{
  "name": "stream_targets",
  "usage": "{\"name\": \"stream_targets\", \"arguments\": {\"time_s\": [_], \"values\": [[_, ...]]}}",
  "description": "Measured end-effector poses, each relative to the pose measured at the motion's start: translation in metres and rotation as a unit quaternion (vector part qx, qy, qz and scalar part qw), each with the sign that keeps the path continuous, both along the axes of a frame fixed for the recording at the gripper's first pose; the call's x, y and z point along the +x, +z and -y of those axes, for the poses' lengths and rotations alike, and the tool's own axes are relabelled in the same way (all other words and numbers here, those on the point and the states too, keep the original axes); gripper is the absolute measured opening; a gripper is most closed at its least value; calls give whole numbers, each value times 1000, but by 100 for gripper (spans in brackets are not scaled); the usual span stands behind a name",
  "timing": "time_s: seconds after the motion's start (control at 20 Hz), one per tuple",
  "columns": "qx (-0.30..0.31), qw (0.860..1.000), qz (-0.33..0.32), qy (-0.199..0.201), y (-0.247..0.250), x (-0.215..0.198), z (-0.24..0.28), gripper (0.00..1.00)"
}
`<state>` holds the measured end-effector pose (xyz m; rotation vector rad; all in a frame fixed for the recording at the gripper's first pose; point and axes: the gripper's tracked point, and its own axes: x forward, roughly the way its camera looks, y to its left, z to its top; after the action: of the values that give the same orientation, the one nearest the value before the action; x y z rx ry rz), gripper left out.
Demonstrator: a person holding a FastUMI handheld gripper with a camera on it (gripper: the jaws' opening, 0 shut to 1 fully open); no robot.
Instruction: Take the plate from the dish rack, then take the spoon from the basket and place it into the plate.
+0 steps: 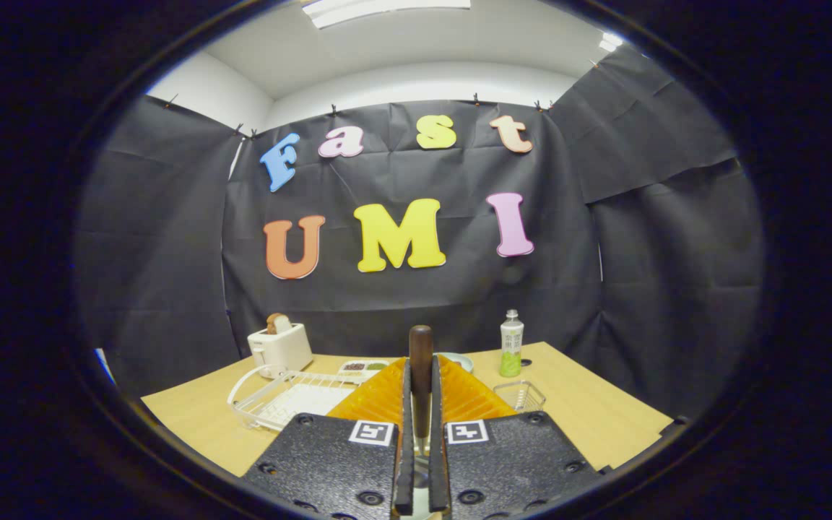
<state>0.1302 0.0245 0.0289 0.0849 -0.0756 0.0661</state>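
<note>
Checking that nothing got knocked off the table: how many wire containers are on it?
2. The white dish rack lies left of the fingers; the small wire basket sits right of them, before the bottle. The fingers may hide others.

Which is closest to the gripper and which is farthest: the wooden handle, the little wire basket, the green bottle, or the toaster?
1. Wooden handle: clamped between the fingers of the gripper, standing upright.
2. Small wire basket: just ahead, on the right.
3. Green bottle: beyond the basket, on the right.
4. Toaster: far back on the left, by the cloth wall; too close to the bottle to rank surely.
</note>
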Motion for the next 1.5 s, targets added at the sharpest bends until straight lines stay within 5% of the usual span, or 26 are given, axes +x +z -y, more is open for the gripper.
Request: {"name": "stream_targets", "arguments": {"time_s": [0.55,0.9,0.95,1.15,1.5], "values": [[-13,998,-63,-5,-103,-9,-62,13],[-8,999,-43,-9,-102,-10,-61,18],[-7,1000,-25,-17,-94,-15,-56,22],[-12,999,20,-32,-74,-34,-53,72],[-46,998,21,-38,-72,-52,-56,100]]}}
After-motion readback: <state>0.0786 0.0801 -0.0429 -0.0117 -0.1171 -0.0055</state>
